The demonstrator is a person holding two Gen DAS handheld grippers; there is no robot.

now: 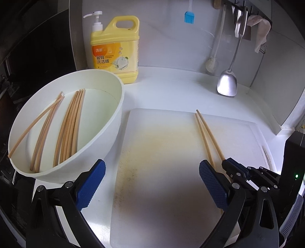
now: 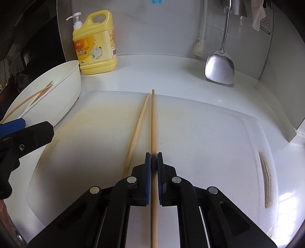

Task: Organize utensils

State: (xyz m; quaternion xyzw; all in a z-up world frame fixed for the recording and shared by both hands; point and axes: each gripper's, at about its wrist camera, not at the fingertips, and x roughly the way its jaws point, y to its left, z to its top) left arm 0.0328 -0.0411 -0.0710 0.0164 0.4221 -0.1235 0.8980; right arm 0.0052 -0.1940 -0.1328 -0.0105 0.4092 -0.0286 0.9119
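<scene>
The right gripper fingers clamp one chopstick over the board. The second chopstick lies just left. The left gripper fingers stand wide, empty.

From my left gripper I look down at a white cutting board on a white counter. My two blue pads stand wide apart with nothing between them. Two chopsticks lie on the board, close together. My right gripper comes in from the right, and its tip is at the near end of one of them. On the left sits a white bowl with many more chopsticks lying inside. Behind it stands a yellow dish soap bottle with a white pump. A metal spatula, a white brush and a blue brush hang on the back wall.
</scene>
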